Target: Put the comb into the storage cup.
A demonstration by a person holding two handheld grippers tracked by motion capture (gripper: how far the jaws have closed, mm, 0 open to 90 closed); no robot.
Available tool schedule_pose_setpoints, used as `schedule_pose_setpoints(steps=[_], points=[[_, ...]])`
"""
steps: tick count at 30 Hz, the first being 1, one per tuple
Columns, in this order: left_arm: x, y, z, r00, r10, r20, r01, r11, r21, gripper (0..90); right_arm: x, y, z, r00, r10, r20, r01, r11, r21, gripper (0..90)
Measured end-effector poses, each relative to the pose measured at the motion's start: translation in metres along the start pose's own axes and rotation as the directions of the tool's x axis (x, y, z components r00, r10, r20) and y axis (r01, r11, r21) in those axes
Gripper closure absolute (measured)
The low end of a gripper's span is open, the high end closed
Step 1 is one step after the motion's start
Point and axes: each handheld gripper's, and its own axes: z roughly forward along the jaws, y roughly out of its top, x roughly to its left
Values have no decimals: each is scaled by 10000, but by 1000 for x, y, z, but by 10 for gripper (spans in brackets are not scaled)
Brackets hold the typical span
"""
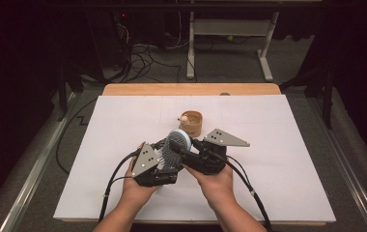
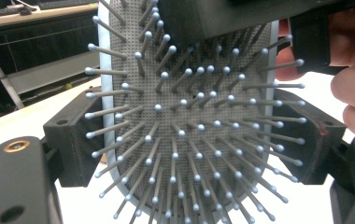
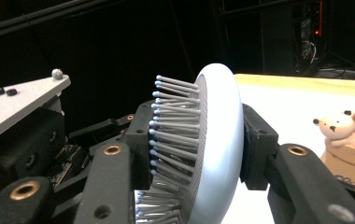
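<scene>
The pale blue oval hairbrush with grey ball-tipped bristles (image 1: 176,143) hung above the desk (image 1: 278,159), just before the tan bear-trimmed cup (image 1: 192,123); both grippers' jaws clamped its head, left gripper (image 1: 160,162), right gripper (image 1: 198,154); handover seemingly midway, release pending.

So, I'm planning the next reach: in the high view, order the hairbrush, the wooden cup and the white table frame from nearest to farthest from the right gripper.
1. Hairbrush, clamped in its jaws.
2. Wooden cup, just beyond.
3. White table frame, far back on the floor.

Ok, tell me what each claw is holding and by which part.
Both hold the hairbrush by its head: the right claw pinches bristle face and back; the left claw clamps its side edges.
</scene>
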Motion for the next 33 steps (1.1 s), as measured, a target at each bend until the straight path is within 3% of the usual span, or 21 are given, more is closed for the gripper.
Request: schedule_pose_setpoints(steps=[8, 20, 29, 33], points=[[0, 0, 1, 10000, 17, 19, -17, 10000, -6, 194, 0, 0, 0, 10000, 65, 54, -65, 10000, 16, 577], [9, -4, 2, 9963, -505, 698, 510, 9987, -61, 111, -8, 7, -10, 9992, -14, 402, 30, 9993, -383, 578], [15, -6, 0, 9930, -846, 829, 850, 9964, -18, 20, -16, 10, -20, 9962, -345, 799, 385, 9981, -483, 579], [18, -8, 0, 9913, -919, 942, 926, 9957, -29, 0, -25, 11, -26, 9945, -272, 1008, 332, 9977, -583, 579]])
